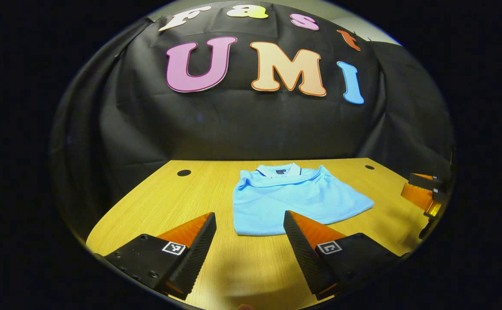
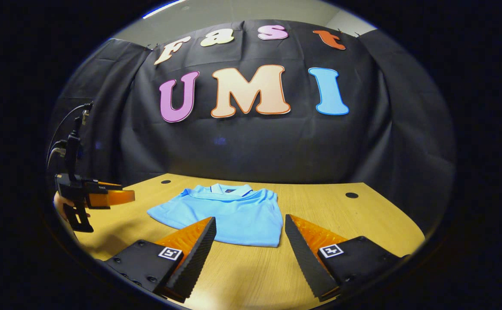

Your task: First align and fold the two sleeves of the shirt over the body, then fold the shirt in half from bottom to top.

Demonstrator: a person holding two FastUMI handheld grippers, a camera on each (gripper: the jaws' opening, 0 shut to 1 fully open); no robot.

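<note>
- Light-blue short-sleeved polo shirt (image 1: 292, 200): lies flat on the pale wooden table (image 1: 251, 267), collar toward the far black wall, hem toward the grippers. It sits in the middle of the tabletop, beyond both grippers' fingertips.
- Left gripper (image 1: 249, 237): nearest in the left gripper view. Fingers spread wide with bare table between them; nothing grasped. It hovers just short of the shirt's hem, not touching the cloth.
- Right gripper (image 2: 249, 241): same posture in the right gripper view. Jaws released, wide apart, empty, poised just before the hem (image 2: 251, 243).
- Judgement: both are held level and facing the garment, likely a ready pose from which either can reach its own side of the shirt.
- Shirt outline: the edge on the person's left looks straight, as though that sleeve already lies over the body. On the person's right a flap (image 1: 354, 201) juts out to a point; likely the sleeve not yet folded. Cannot confirm from these angles.
- Judgement: the bottom-to-top fold is not done; the hem is still near, the collar (image 2: 227, 189) far and uncovered.
- Farther off: round holes in the table near its back edge (image 1: 184, 172).
- Black cloth wall (image 2: 251, 146) hangs behind the table, closing off the booth.
</note>
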